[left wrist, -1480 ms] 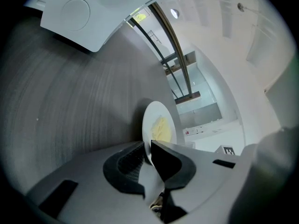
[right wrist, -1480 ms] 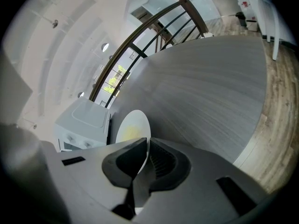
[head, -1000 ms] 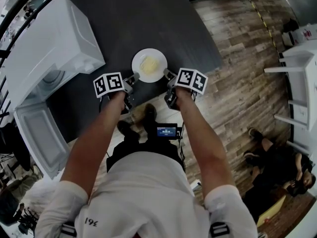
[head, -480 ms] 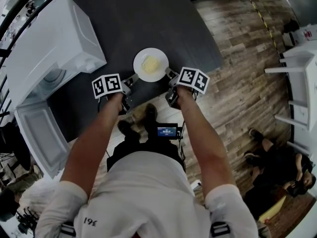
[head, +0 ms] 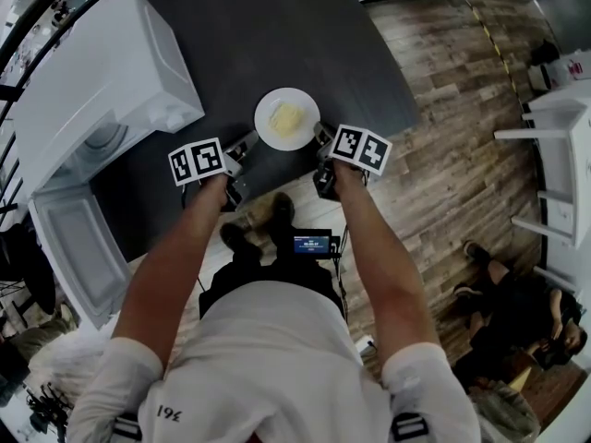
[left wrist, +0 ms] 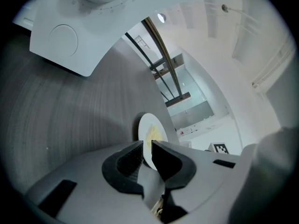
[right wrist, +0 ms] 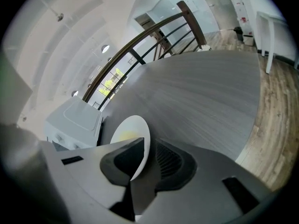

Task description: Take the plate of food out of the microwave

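Observation:
A white plate [head: 287, 118] with pale yellow food lies on the dark table [head: 277, 35], near its front edge. My left gripper [head: 246, 146] reaches the plate's left rim. In the left gripper view its jaws stand a narrow slit apart with the plate's rim [left wrist: 150, 141] in the slit. My right gripper [head: 320, 138] is at the plate's right rim. In the right gripper view the plate [right wrist: 133, 136] rests against one jaw, with a dark gap to the other pad. The white microwave [head: 102, 81] stands at the table's left, its door [head: 69, 247] swung open.
The table's front edge runs just under both grippers, with wooden floor [head: 443, 155] to the right. My own feet [head: 259, 224] show below the grippers. A white shelf unit [head: 554, 155] stands at the far right, and a person [head: 517, 312] sits on the floor at lower right.
The plate has kept its place on the table relative to the microwave. My left gripper has drawn back a little toward me; the right gripper has barely moved.

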A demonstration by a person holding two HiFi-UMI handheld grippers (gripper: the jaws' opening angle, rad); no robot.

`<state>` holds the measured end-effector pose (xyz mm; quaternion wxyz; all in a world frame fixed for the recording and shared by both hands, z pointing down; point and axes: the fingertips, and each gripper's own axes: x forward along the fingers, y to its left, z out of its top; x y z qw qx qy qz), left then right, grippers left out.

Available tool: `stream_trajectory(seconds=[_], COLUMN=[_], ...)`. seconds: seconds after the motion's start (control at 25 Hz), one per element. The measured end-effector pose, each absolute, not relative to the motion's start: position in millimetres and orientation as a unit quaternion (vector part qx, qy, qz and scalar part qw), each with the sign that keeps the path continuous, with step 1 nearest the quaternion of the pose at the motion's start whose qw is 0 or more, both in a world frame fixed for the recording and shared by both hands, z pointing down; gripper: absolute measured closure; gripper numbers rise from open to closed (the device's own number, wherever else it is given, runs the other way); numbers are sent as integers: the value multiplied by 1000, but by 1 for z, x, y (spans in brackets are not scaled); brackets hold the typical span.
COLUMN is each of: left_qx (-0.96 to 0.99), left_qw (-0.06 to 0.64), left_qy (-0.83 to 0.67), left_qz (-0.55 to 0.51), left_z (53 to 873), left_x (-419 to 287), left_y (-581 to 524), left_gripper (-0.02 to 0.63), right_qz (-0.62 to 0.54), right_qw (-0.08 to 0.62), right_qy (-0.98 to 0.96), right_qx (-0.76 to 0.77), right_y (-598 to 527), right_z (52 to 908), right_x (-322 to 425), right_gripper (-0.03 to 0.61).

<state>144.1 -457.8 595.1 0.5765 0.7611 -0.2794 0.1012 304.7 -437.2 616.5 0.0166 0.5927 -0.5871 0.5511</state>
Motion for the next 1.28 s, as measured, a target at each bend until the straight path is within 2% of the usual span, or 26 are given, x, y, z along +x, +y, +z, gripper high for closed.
stream_trajectory(seconds=[0.52,0.96,1.28], left_qx=[798,835,850], left_qw=[540,496,479], left_qy=[-258,-235,-221], left_qz=[74,39,4], left_z=[562,511,474], left_x=[135,121,101], left_y=[-458,-449,-433], left_gripper=[578,578,578], right_qz=[522,475,455], right_qw=[30,58,49], right_qy=[-594,-625,-639], right_qx=[611,617,619], right_y=[-434,-428,-413], right_z=[597,558,531], right_x=[314,301,283], right_gripper=[523,523,523])
